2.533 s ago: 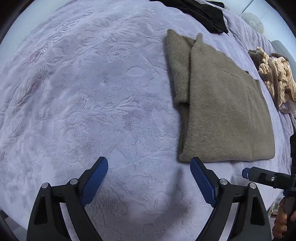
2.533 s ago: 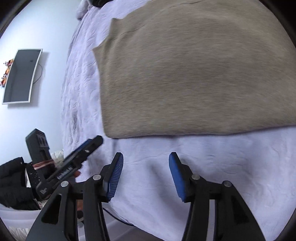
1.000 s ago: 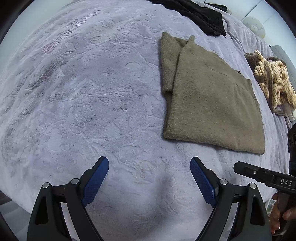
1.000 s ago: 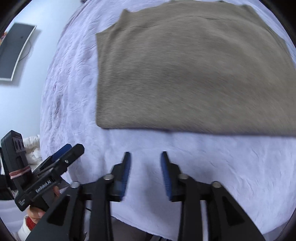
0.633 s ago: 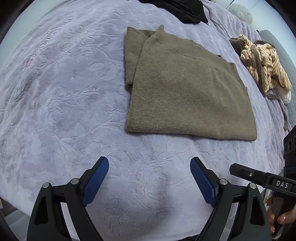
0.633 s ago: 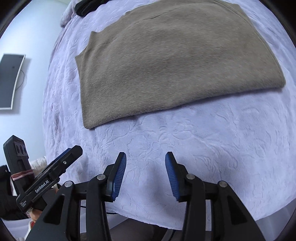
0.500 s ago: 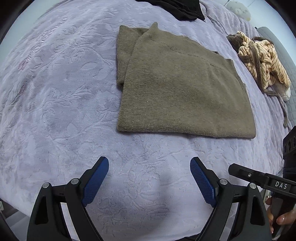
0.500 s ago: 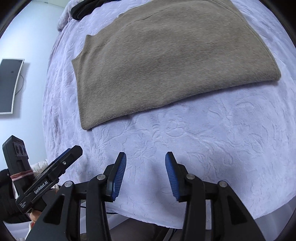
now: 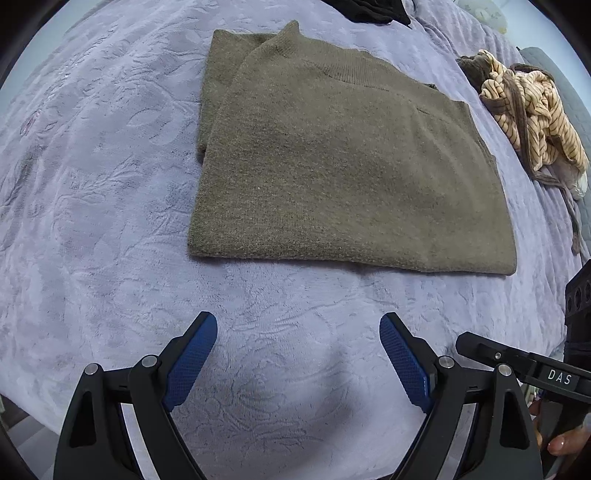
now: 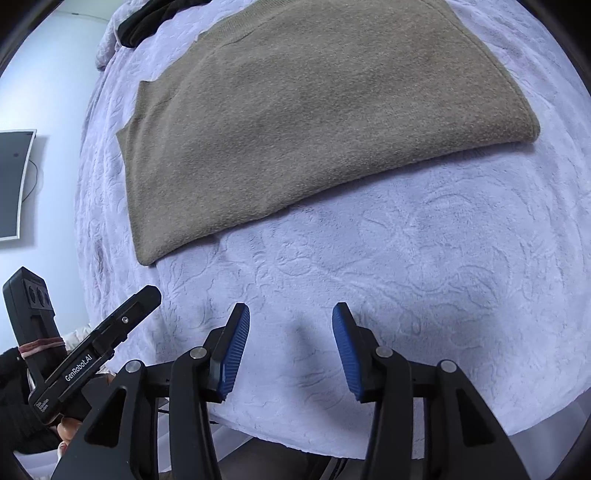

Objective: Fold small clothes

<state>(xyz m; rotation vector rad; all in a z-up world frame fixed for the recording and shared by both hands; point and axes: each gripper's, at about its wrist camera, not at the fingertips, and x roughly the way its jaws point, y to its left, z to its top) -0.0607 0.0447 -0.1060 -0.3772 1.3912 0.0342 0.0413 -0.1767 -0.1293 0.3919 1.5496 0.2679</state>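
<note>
We have the olive-brown sweater (image 9: 347,162) lying flat on the bed (image 9: 92,192), already folded into a broad rectangle with a narrower layer showing under its far left side. Its near folded edge runs parallel to the bed's near edge, a little way in from it. Our left gripper (image 9: 297,350) hovers over the bare cover between that near edge and the sweater, its fingers wide apart and holding nothing. Our right gripper (image 10: 290,339) hangs nearby over the same strip of cover, fingers parted to a moderate gap, also empty.

We judge that one fold is done and we stand between folds, lining up for the next. That next move seems to call for each gripper to reach a corner of the sweater, close on all layers together, and carry that side across evenly so the stack does not slip.

A striped garment (image 9: 532,110) lies bunched toward the bed's right edge, and dark clothing (image 9: 373,9) sits at the far edge.
</note>
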